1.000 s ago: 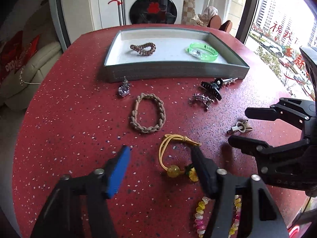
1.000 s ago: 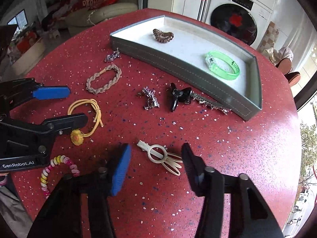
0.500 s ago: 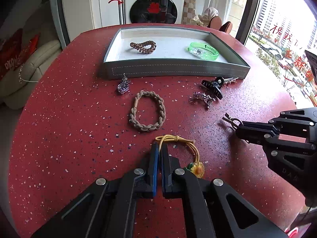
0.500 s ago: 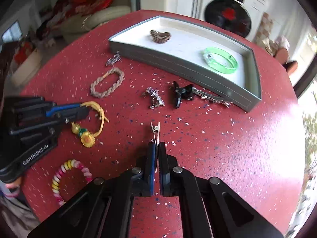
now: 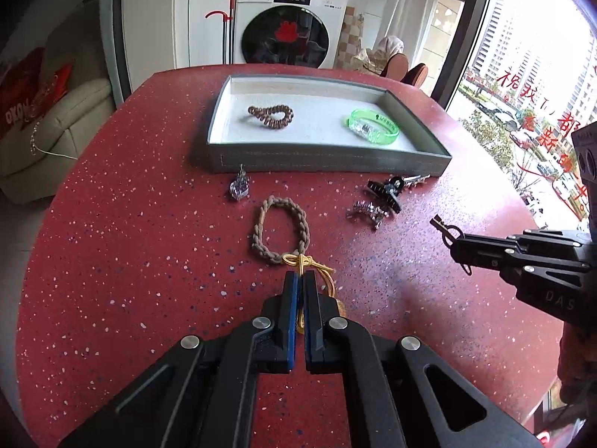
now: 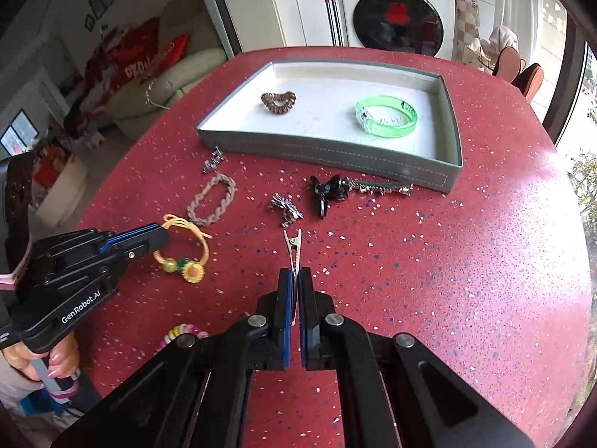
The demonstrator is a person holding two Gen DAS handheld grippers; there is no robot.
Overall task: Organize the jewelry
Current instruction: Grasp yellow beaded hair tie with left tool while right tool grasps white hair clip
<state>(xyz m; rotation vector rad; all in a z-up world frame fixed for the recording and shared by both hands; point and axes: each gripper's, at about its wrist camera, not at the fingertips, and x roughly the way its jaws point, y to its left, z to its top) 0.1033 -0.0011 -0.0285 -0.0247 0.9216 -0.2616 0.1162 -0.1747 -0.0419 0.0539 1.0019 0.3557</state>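
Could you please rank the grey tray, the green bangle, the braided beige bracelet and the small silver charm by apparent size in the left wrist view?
1. grey tray
2. braided beige bracelet, nearer the camera, so unsure against the bangle
3. green bangle
4. small silver charm

The beaded bracelet [image 6: 185, 333] is showing only as a sliver, the right gripper's arm covering the rest. The yellow hair tie [image 5: 312, 275] is disappearing between the left gripper's fingers [image 5: 290, 291], its charm mostly hidden. The hair clip [image 6: 293, 252] is running out of sight between the right fingers [image 6: 285, 287]. The green bangle's [image 5: 374, 126] lettering is reading too small.
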